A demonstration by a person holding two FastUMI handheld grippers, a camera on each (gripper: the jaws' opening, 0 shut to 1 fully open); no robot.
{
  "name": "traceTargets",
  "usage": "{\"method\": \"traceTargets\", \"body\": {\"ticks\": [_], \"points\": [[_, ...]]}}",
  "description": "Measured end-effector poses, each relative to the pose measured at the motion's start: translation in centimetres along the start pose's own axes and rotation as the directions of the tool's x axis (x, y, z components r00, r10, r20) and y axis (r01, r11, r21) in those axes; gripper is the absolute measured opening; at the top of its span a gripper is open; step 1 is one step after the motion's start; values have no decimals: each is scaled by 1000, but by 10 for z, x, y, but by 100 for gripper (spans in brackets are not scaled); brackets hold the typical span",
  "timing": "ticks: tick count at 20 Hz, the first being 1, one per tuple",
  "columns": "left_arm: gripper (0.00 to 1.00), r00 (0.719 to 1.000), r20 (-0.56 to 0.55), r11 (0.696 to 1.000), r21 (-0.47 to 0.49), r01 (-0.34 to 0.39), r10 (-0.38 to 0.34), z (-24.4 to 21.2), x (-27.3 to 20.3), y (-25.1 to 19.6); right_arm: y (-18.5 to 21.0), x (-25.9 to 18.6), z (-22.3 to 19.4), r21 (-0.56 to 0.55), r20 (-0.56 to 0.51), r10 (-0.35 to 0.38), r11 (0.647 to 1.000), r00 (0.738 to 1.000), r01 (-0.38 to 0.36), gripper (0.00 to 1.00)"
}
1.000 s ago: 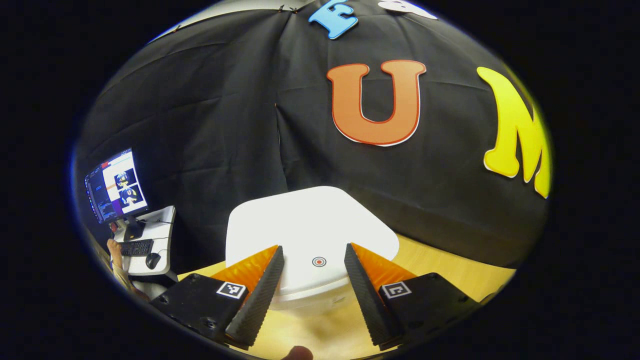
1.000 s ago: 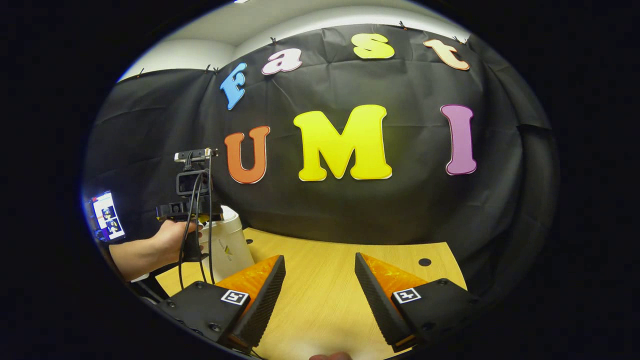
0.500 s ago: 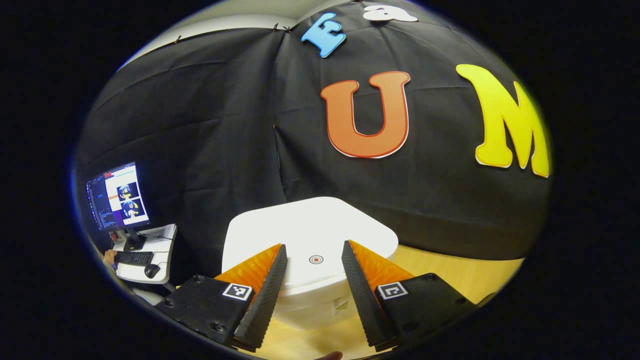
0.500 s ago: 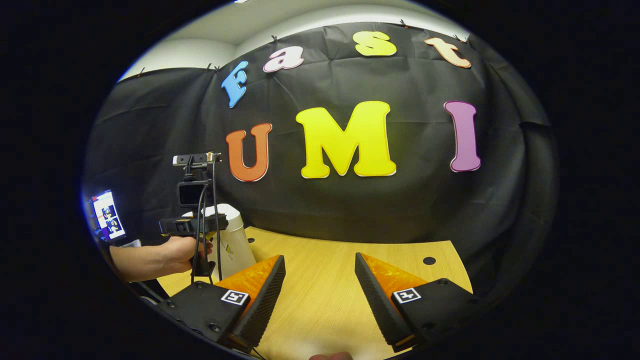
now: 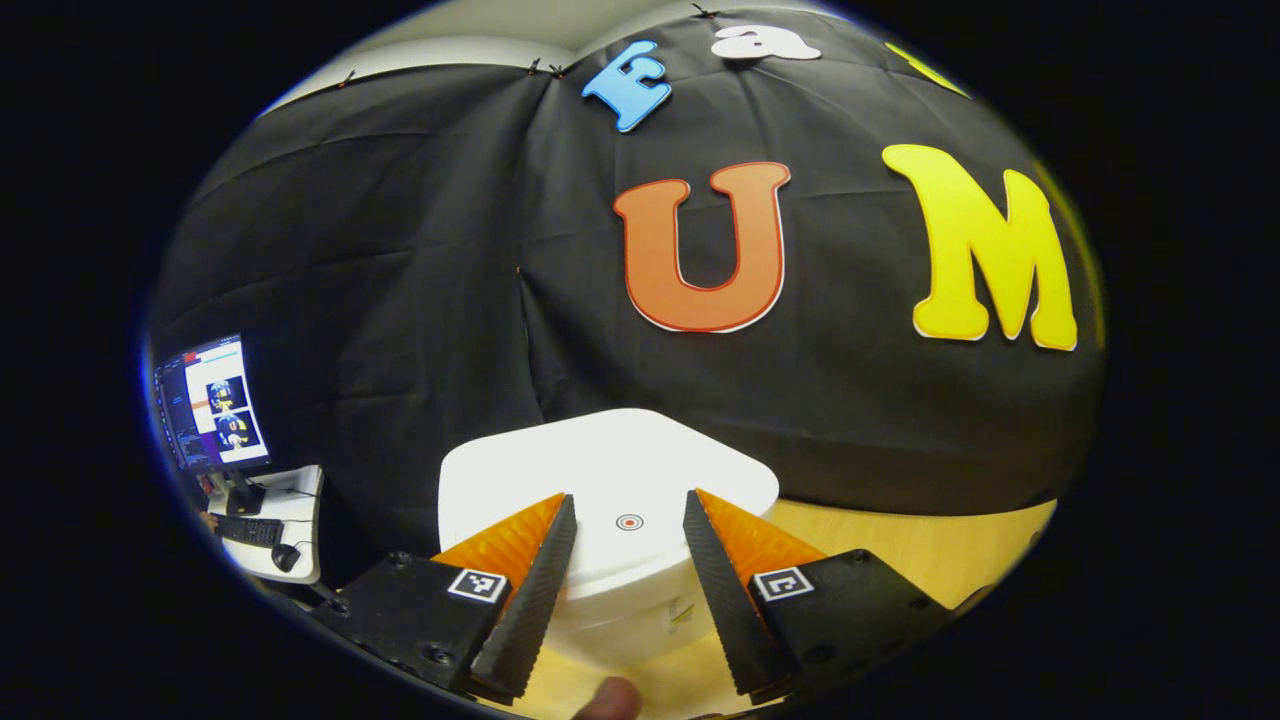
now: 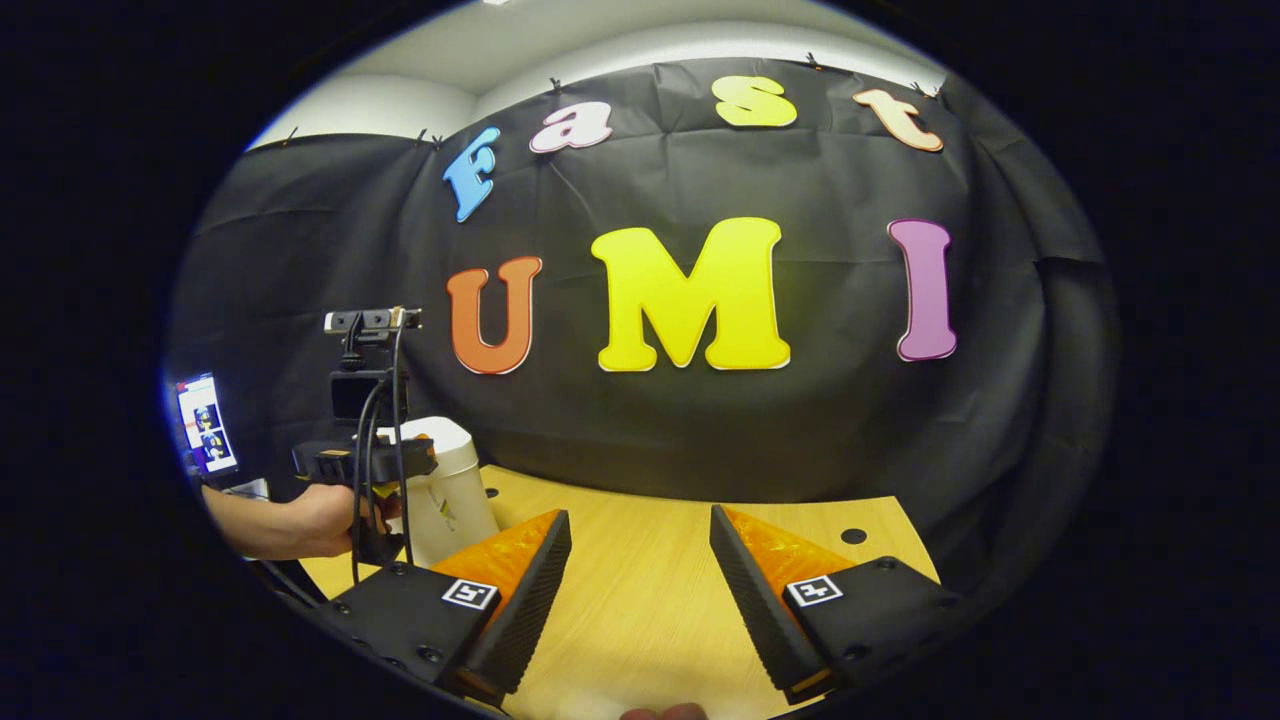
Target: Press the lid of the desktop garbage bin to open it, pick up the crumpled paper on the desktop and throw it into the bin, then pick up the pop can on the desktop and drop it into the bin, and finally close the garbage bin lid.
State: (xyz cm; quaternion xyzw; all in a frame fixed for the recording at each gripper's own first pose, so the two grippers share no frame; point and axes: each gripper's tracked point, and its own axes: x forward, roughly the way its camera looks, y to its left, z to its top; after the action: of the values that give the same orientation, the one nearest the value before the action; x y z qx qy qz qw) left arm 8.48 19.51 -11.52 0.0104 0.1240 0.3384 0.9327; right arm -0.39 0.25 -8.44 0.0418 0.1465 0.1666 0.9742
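The garbage bin [image 5: 620,560] is plain white, and its closed lid [image 5: 600,470] is white too, bearing 1 small red ring mark with a dark centre [image 5: 629,522] near the lid's front edge. Under the bin, the desktop [image 6: 650,590] is pale yellow wood with fine straight grain and 2 small dark round holes, 1 just beside the bin and 1 far to its right. Behind the bin the booth wall [image 6: 650,430] is creased black cloth. Each gripper body carries 1 small black-and-white square tag [image 5: 476,585], [image 6: 812,591].
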Motion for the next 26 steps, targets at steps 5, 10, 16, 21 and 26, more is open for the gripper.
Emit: {"method": "traceTargets", "body": {"ticks": [5, 10, 16, 21, 26], "points": [[75, 996, 27, 996, 1, 89, -89, 14, -13, -2, -22, -16, 12, -16, 59, -111, 994, 992, 112, 87], [75, 952, 174, 968, 77, 240, -250, 68, -55, -26, -30, -36, 32, -36, 120, -188, 980, 975, 194, 87], [79, 824, 252, 860, 92, 501, -507, 110, -132, -84, -27, -51, 75, -40, 228, -249, 963, 941, 265, 87], [90, 737, 289, 786, 121, 606, -612, 122, -192, -100, -14, -60, 105, -54, 317, -259, 955, 912, 291, 89], [90, 713, 306, 768, 114, 631, -631, 116, -229, -95, -6, -65, 113, -44, 354, -275, 950, 894, 309, 89]]}}
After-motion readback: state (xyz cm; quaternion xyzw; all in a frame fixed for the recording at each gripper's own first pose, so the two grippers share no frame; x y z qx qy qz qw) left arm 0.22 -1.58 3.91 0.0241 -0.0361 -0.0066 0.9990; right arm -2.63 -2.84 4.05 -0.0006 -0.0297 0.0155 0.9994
